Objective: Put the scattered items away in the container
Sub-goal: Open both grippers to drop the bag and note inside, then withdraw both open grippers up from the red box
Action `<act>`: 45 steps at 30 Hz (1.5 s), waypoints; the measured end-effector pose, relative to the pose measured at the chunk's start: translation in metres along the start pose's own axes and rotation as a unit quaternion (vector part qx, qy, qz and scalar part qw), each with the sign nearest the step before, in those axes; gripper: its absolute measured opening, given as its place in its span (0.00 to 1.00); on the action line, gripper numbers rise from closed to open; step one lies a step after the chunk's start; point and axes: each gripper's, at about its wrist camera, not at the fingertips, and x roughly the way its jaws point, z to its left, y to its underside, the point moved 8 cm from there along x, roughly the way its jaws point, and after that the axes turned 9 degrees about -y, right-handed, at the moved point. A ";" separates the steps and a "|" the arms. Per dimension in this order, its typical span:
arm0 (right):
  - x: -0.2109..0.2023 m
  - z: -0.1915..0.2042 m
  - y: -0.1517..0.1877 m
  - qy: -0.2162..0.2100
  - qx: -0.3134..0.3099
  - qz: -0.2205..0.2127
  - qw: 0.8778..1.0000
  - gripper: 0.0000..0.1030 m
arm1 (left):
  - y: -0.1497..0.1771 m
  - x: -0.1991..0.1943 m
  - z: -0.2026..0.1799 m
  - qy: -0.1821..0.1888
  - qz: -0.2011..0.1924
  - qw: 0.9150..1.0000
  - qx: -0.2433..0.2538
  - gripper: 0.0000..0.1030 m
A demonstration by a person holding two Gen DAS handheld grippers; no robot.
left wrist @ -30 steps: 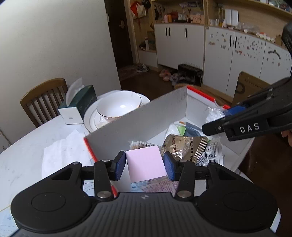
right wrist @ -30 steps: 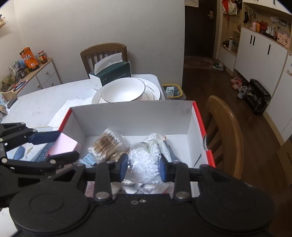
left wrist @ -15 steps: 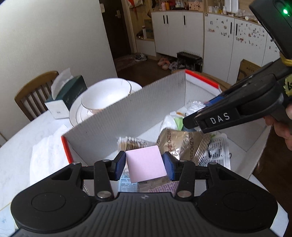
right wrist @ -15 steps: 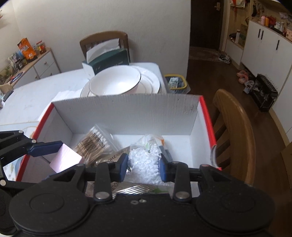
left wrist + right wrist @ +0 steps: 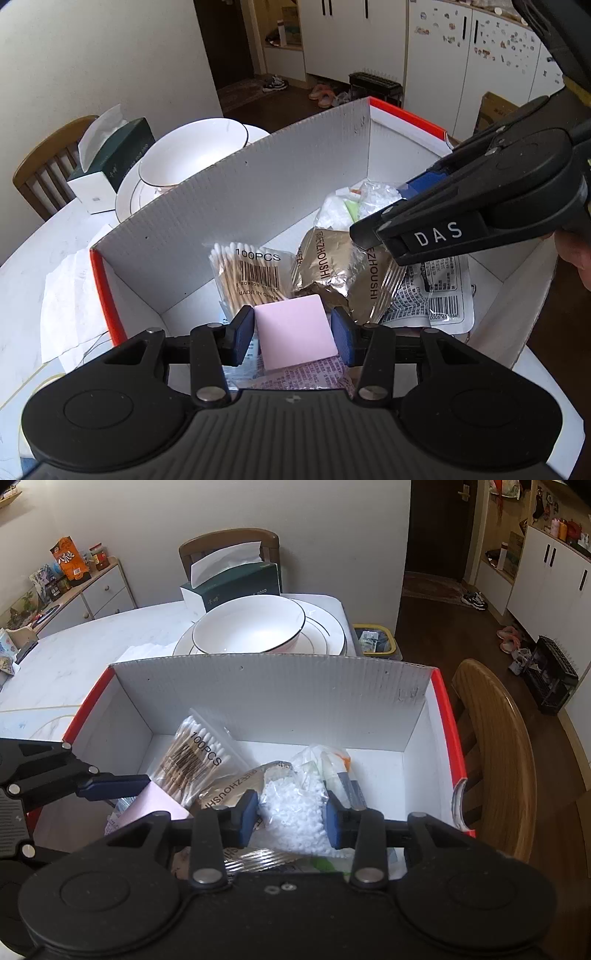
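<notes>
While both grippers hang over the open white box (image 5: 236, 698) with red edges, each has something between its pads. The left gripper (image 5: 293, 334) grips a pink sticky-note pad (image 5: 295, 332) at a narrow setting, its blue pads pressed on the pad's two sides; the pink pad sits low inside the box, near the box's near left corner, just above flat printed packets on the floor of the box. The right gripper (image 5: 290, 818) has a clear bag of white pellets (image 5: 291, 812) between its pads, and its jaws are opening; the pads look still in contact with the bag's sides. That bag is inside the box, toward the middle of its near side. Within the box, a pack of cotton swabs (image 5: 247, 277) lies by the far wall, and a gold foil packet (image 5: 340, 273) lies beside it, between the two grippers.
</notes>
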 end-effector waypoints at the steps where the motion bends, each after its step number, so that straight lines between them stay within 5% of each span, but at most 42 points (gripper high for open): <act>1: 0.000 0.000 0.000 0.001 0.000 -0.001 1.000 0.36 | 0.000 0.001 0.000 0.001 0.002 1.000 0.001 0.44; 11: -0.010 0.000 0.002 0.007 -0.011 -0.007 1.000 0.52 | 0.002 0.004 -0.004 0.018 0.014 1.000 0.000 0.45; 18: -0.018 0.000 0.007 0.010 -0.009 -0.009 1.000 0.58 | 0.002 -0.001 -0.006 0.021 0.005 1.000 0.003 0.57; 28: -0.037 -0.001 0.021 0.009 -0.001 -0.014 1.000 0.66 | 0.005 -0.014 -0.008 0.045 -0.005 0.999 -0.007 0.61; 45: -0.081 0.036 0.029 0.006 -0.018 -0.059 0.998 0.77 | 0.009 -0.065 0.018 0.056 -0.064 0.995 -0.055 0.61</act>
